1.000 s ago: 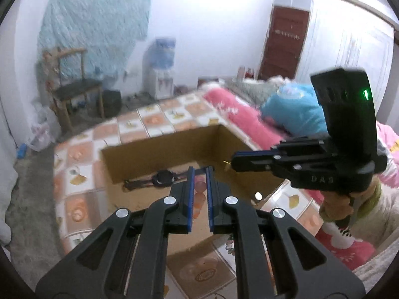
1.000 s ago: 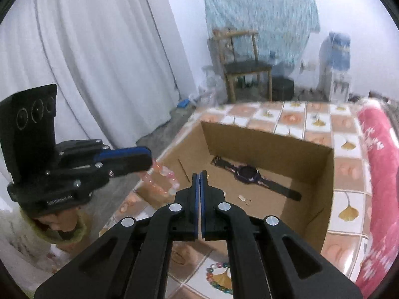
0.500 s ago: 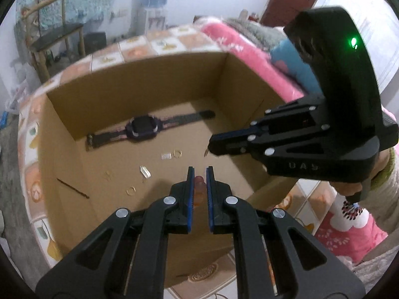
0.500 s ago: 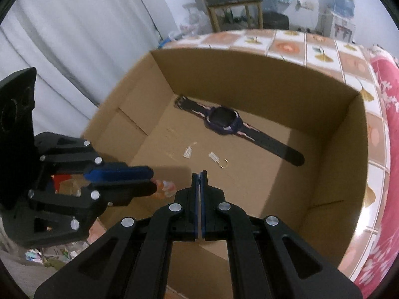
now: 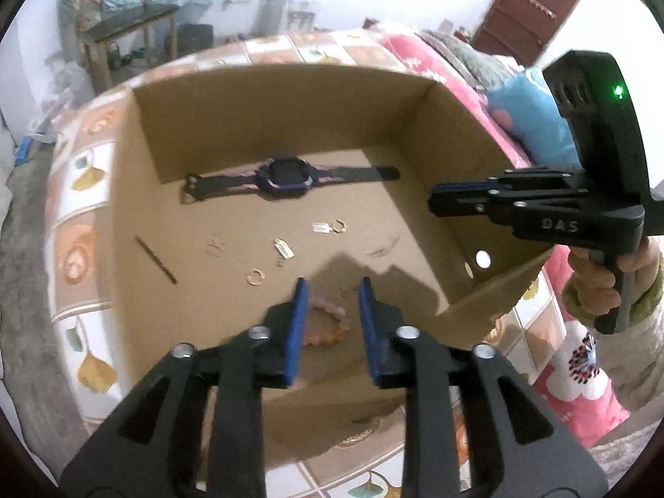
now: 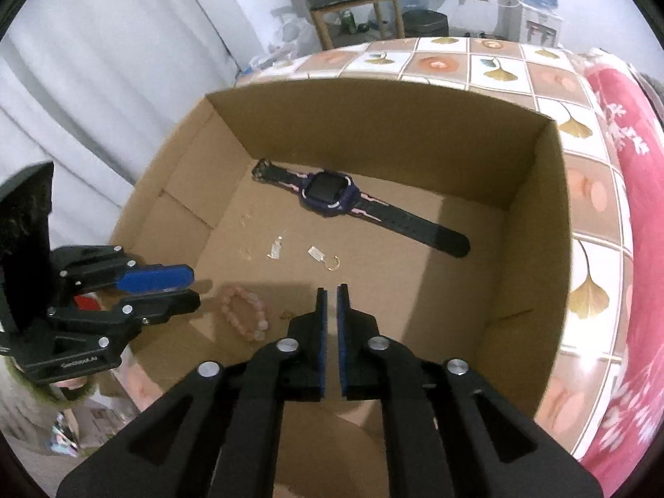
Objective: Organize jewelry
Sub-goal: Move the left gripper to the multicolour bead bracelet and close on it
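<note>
An open cardboard box holds a purple-and-black watch, small gold hoop earrings and tiny tags. A pink bead bracelet lies loose on the box floor. My left gripper hovers just above it, jaws opening, pads off the beads. My right gripper hangs over the box's near part, jaws opening a little, nothing between them.
The box sits on a bed with a tile-patterned sheet. A pink blanket and a blue pillow lie to the right. A thin dark stick lies in the box. A chair stands beyond the bed.
Both grippers have sunk toward the box and tilted down. The left jaws have parted and the bracelet they held now lies on the box floor. The right jaws have opened slightly.
</note>
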